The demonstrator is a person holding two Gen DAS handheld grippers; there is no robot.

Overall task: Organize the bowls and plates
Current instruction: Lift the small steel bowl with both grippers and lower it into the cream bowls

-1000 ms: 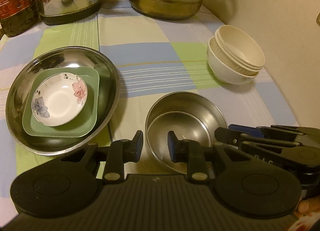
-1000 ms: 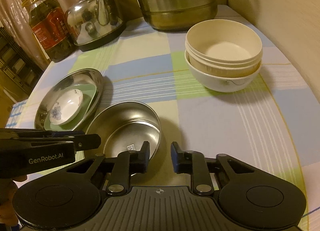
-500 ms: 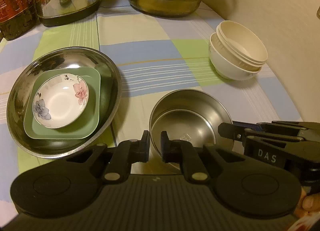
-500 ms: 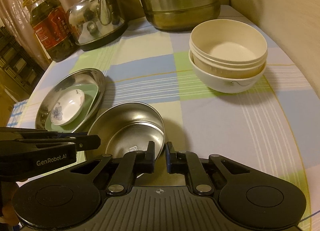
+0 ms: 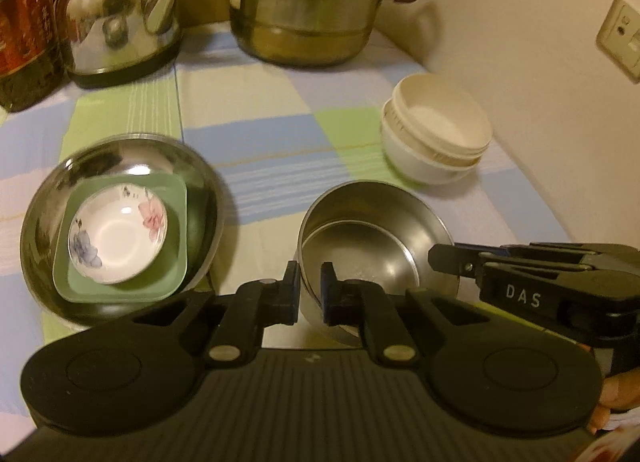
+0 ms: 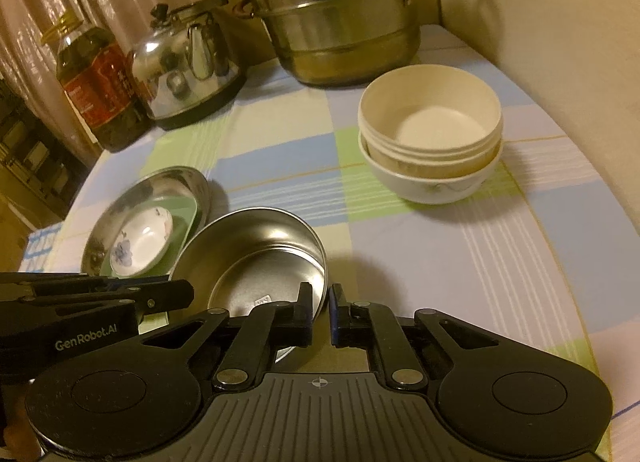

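Observation:
A steel bowl (image 5: 372, 238) (image 6: 256, 254) is at the near middle of the table, lifted and tilted. My left gripper (image 5: 310, 290) is shut on its near-left rim. My right gripper (image 6: 320, 308) is shut on its near-right rim, and shows from the side in the left wrist view (image 5: 452, 258). To the left, a flowered saucer (image 5: 116, 234) (image 6: 142, 242) sits on a green square plate (image 5: 176, 230), inside a wide steel plate (image 5: 44, 230) (image 6: 160, 190). Stacked cream bowls (image 5: 436, 130) (image 6: 432, 134) stand at the right.
A large steel steamer pot (image 5: 308, 2) (image 6: 340, 18), a kettle (image 5: 120, 22) (image 6: 188, 66) and an oil bottle (image 5: 24, 30) (image 6: 96, 86) line the back of the checked tablecloth. A wall (image 5: 540, 82) runs close along the right edge.
Both grippers have closed from open onto the steel bowl's near rim. The bowl has risen and tilted, and both views have lifted a little.

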